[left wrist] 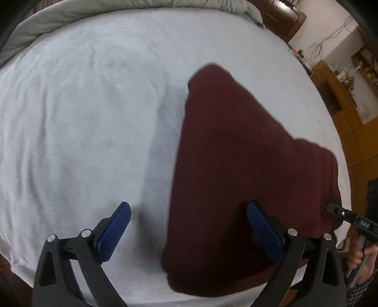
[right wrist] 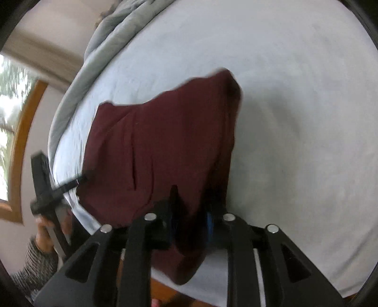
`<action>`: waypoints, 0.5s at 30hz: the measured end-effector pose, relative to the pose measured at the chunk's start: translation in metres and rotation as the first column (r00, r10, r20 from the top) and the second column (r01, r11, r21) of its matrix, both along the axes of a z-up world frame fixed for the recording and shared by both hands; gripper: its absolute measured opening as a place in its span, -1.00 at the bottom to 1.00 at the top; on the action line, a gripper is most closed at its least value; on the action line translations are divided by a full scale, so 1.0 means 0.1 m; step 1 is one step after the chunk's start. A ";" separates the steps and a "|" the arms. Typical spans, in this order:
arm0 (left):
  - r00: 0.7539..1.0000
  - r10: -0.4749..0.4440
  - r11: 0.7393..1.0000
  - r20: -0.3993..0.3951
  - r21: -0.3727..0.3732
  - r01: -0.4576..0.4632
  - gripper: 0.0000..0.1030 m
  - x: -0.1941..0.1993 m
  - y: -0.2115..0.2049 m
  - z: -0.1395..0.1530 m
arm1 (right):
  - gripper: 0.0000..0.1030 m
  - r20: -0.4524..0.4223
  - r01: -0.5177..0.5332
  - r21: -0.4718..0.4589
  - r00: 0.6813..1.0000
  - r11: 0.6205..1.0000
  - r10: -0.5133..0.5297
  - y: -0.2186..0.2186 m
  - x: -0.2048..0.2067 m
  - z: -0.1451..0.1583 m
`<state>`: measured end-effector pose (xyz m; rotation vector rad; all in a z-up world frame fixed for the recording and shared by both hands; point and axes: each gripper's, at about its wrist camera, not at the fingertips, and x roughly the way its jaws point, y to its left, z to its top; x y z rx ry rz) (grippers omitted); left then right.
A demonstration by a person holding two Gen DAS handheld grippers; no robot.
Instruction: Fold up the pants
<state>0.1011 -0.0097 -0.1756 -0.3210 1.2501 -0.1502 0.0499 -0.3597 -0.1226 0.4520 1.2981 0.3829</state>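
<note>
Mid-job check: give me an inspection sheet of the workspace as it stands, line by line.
Surface: bed with a pale sheet, lightly creased.
Job's things: maroon pants, bunched in a rough triangular heap near the bed's near edge; one part is pinched up by the right gripper.
Clutter: grey duvet pushed along the far edge of the bed.
Grippers: left gripper open, one blue pad over the sheet, one over the pants; right gripper shut on the pants.
Cables: loose wires on the far wall; none on the bed.
Surroundings: wooden cabinets in the left wrist view, a wood-framed window in the right wrist view.
</note>
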 end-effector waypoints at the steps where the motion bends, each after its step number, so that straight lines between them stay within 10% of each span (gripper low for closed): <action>1: 1.000 0.007 1.000 -0.002 -0.003 -0.007 0.93 -0.01 0.00 0.00 | -0.46 0.003 0.016 0.018 1.000 1.000 -0.016 -0.02 0.00 0.00; 3: 1.000 0.014 1.000 -0.007 -0.026 -0.014 0.92 -0.01 0.04 0.05 | 0.01 0.026 0.057 -0.009 0.998 0.998 -0.057 -0.07 -0.06 0.09; 15: 0.998 0.033 0.999 0.052 -0.019 -0.033 0.92 -0.33 0.20 0.29 | -0.02 -0.028 0.115 0.305 0.993 0.945 -0.112 -0.15 -0.54 0.48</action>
